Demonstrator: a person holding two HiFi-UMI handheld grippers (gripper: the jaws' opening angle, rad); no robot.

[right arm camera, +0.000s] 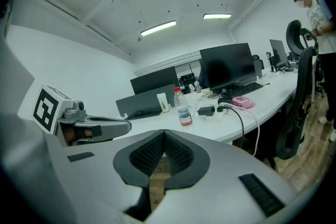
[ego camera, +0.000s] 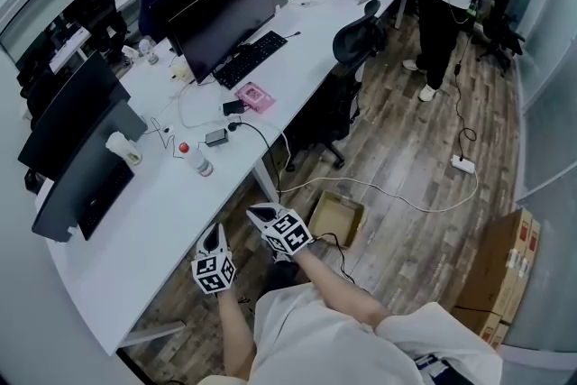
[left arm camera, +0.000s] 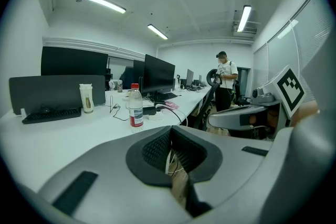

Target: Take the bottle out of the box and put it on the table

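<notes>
Bottle (ego camera: 200,162): standing upright on the white table (ego camera: 162,221), red cap up, well apart from both tongs and ahead of them. Left gripper (ego camera: 215,233) and right gripper (ego camera: 261,214): hovering side by side just off the table edge, each pinching shut on nothing. Appearing in the head view only: open cardboard box (ego camera: 335,217), lying on the floor near the right gripper. Showing a red label in both gripper views, print too small for reading.
</notes>
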